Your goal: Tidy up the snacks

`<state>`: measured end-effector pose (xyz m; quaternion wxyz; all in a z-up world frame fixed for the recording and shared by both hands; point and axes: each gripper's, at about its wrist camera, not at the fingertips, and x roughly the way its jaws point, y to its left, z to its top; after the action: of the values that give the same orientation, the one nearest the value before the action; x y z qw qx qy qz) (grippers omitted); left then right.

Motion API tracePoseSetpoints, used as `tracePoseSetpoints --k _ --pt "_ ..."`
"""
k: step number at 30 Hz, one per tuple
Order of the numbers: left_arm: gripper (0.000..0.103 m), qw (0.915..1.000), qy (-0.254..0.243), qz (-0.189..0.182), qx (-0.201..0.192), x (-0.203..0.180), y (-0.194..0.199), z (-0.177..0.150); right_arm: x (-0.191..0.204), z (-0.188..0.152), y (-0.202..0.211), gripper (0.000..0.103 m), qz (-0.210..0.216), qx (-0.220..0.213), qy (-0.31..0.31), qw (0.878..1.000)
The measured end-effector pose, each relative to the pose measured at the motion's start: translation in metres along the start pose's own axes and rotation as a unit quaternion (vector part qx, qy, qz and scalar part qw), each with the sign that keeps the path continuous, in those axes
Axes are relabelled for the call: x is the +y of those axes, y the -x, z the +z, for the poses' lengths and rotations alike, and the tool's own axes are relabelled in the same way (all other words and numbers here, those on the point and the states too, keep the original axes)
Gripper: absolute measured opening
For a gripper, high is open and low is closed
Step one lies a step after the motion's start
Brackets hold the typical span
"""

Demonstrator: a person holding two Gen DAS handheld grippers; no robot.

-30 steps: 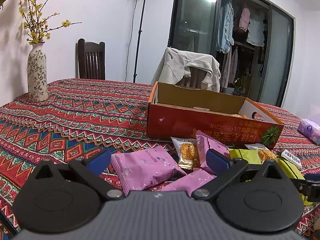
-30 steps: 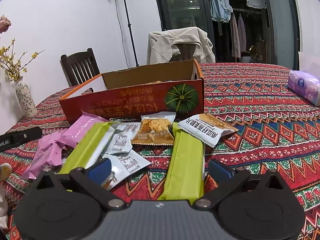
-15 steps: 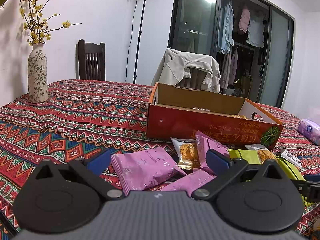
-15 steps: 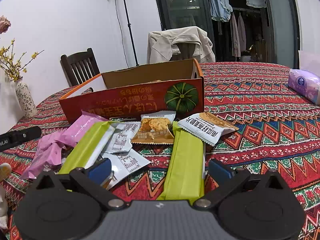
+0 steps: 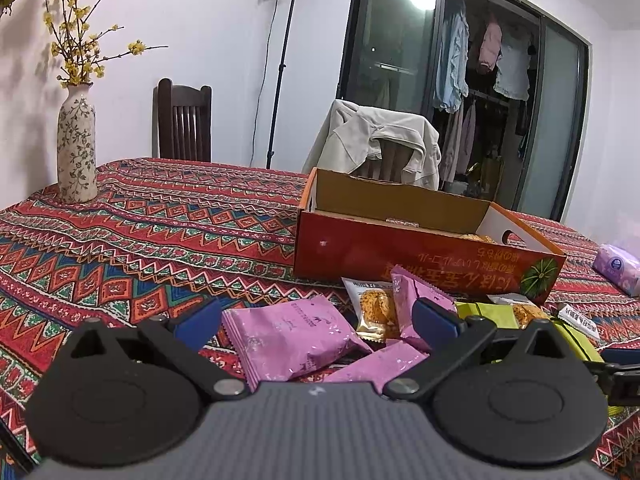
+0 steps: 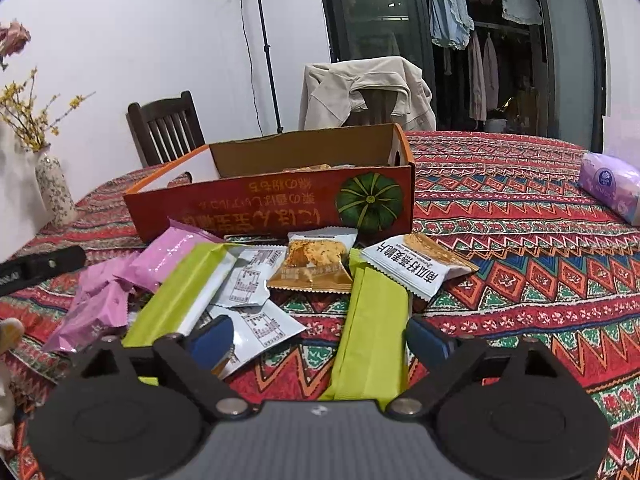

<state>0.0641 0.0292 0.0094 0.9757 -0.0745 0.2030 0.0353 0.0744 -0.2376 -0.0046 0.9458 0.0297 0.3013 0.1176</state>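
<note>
An open orange-red carton (image 6: 280,204) with a pumpkin picture stands on the patterned tablecloth, also seen in the left wrist view (image 5: 400,248), with some snacks inside. Loose snack packets lie in front of it. My right gripper (image 6: 320,340) is low over them, its jaws closing, wide apart. A long green packet (image 6: 372,332) lies between them beside the right finger, with a white packet (image 6: 256,332) by the left finger. My left gripper (image 5: 316,318) is open, with a pink packet (image 5: 288,336) lying between its fingers, not pinched.
More pink packets (image 6: 100,304), a second green bar (image 6: 184,292) and biscuit packets (image 6: 316,260) crowd the pile. A purple tissue pack (image 6: 608,184) lies far right. A flower vase (image 5: 76,148) stands far left. Chairs stand behind the table.
The right gripper's fingers have drawn inward a little around the green packet. The left gripper and the packets have not moved.
</note>
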Motion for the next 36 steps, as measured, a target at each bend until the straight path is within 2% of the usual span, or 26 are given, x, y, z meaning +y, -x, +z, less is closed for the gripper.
tracePoseSetpoints --k 5,9,10,11,14,20,25,27,36 --pt "0.103 1.0000 0.002 -0.003 -0.001 0.001 0.000 0.000 -0.006 0.004 -0.009 0.072 -0.039 0.013 -0.016 0.999" --pt "0.103 1.0000 0.002 -0.003 0.000 0.001 0.000 0.000 -0.014 0.004 -0.017 0.064 -0.063 0.021 -0.009 0.998" --pt "0.103 1.0000 0.001 -0.002 0.001 0.001 0.000 -0.001 -0.013 0.004 -0.018 0.055 -0.072 0.022 0.000 0.997" --pt "0.103 1.0000 0.001 -0.001 0.002 0.001 0.000 -0.001 -0.013 0.004 -0.017 0.037 -0.072 0.022 0.006 0.997" --pt "0.103 0.9999 0.002 0.006 0.013 0.000 -0.004 0.001 -0.014 0.004 -0.011 0.034 -0.062 0.015 0.006 0.998" --pt "0.103 0.9989 -0.008 0.016 0.042 -0.008 -0.007 0.004 -0.017 0.004 0.011 0.033 -0.048 -0.039 -0.003 0.998" --pt "0.103 0.9960 -0.005 0.008 0.088 -0.022 -0.009 0.002 -0.015 0.006 0.028 0.033 -0.032 -0.073 0.000 0.997" --pt "0.103 0.9951 -0.008 0.008 0.098 -0.028 -0.011 0.001 -0.013 0.006 0.032 0.033 -0.026 -0.078 0.001 0.997" --pt "0.103 0.9886 -0.005 0.054 0.140 -0.048 -0.027 -0.005 -0.007 -0.004 0.034 0.033 0.000 -0.075 0.010 0.997"
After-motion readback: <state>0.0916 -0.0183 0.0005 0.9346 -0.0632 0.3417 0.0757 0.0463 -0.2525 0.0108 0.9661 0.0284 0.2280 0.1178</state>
